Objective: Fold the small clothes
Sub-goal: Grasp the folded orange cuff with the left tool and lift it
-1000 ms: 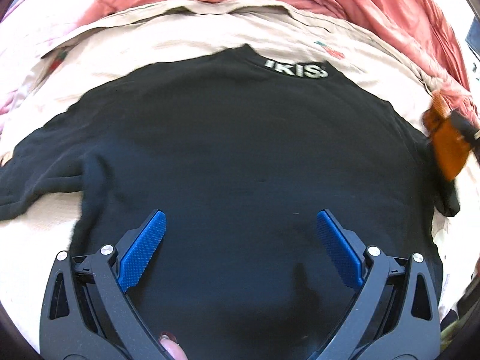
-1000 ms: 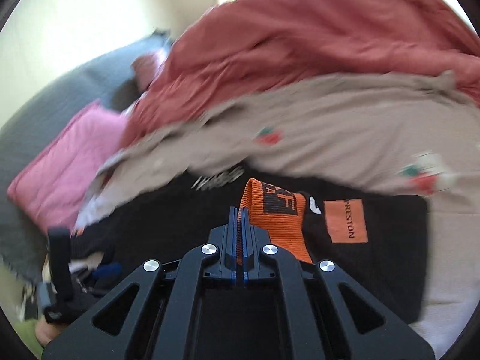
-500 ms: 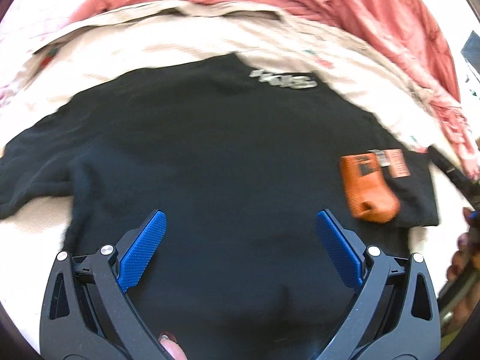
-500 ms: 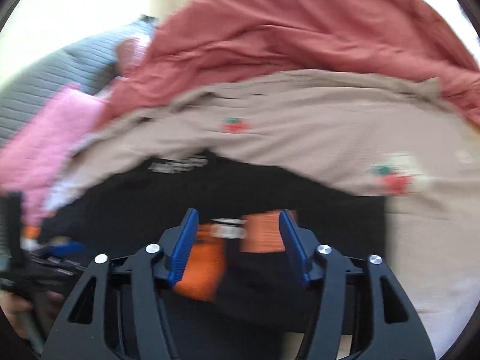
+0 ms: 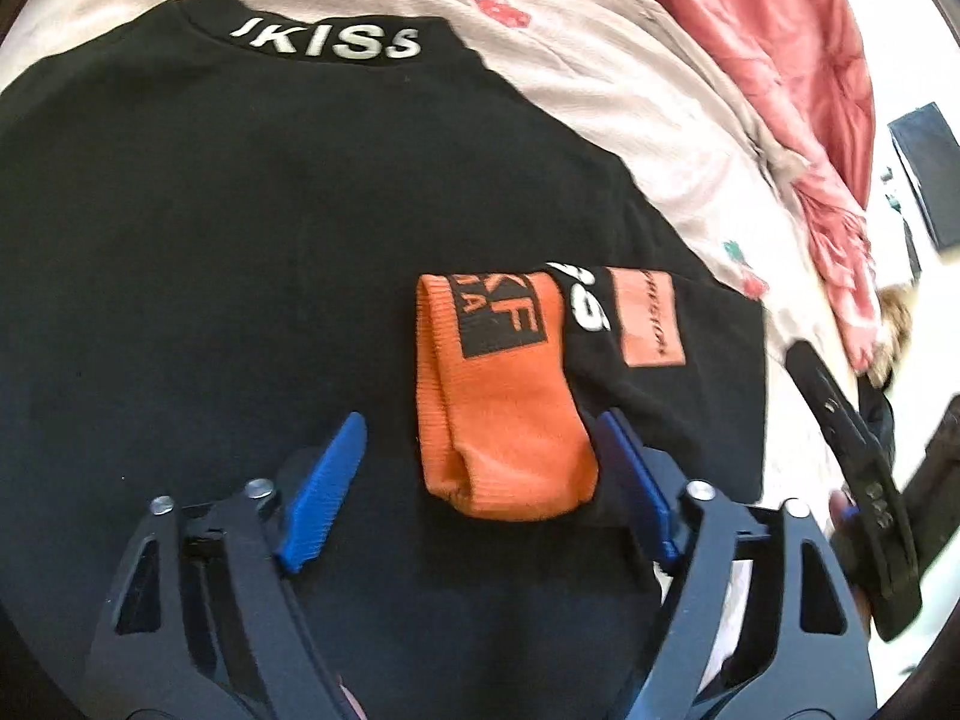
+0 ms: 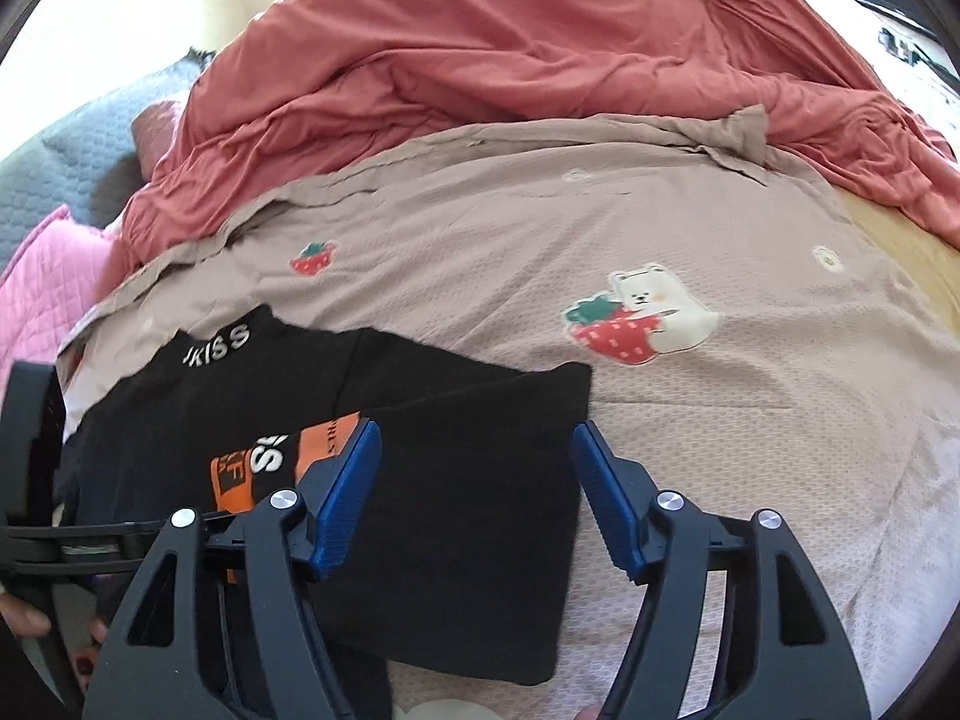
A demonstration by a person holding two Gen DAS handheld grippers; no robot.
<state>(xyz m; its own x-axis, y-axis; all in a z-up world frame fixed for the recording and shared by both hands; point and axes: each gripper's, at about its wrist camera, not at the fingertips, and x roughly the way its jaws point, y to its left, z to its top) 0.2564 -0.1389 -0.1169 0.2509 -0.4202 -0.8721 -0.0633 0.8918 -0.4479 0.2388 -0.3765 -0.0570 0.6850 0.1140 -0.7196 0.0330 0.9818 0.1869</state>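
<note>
A black shirt with white "KISS" lettering on its collar lies flat on the bed. Its sleeve is folded across the body and ends in an orange cuff. My left gripper hangs over that cuff with its jaws closing. The cuff lies between the blue pads, which do not press on it. My right gripper is over the black sleeve, jaws opening, with only flat cloth beneath them. The cuff shows to its left.
A beige sheet with strawberry and bear prints covers the bed. A red quilt is heaped along the far side. A pink pillow and a grey cushion lie far left. The right gripper's black frame is close beside the left one.
The right gripper let go of the orange cuff, opened and drew back to the right. The sleeve now lies on the shirt. The left gripper moved right over the cuff and its jaws narrowed.
</note>
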